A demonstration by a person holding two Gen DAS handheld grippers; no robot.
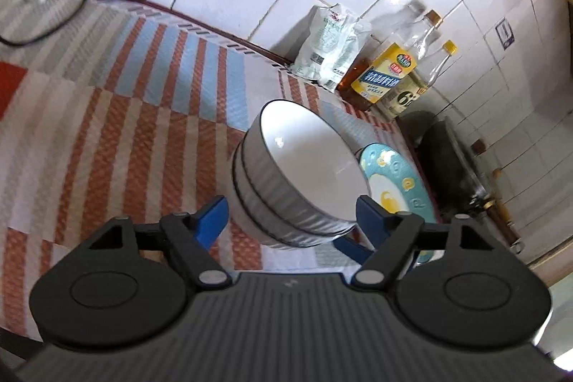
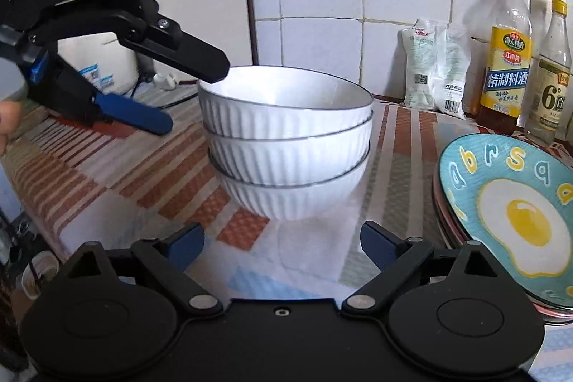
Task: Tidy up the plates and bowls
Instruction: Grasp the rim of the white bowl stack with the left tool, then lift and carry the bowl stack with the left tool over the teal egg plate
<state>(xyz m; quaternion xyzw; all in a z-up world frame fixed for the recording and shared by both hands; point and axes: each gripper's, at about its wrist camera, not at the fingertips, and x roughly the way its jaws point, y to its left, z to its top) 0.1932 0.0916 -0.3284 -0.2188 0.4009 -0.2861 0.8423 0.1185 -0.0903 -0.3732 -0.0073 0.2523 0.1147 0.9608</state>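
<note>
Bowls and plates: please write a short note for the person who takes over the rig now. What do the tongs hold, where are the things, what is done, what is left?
Left tongs: open, empty, beside the bowls, one finger near the top rim.
Right tongs: open, empty, in front of the bowls, touching nothing.
Bowls: three white ribbed ones nested in one stack on the striped cloth.
Plates: stacked to the right of the bowls, egg plate on top.
Done: bowls and plates each look stacked.
Left: probably nothing in view; check for stray dishes outside it.
</note>
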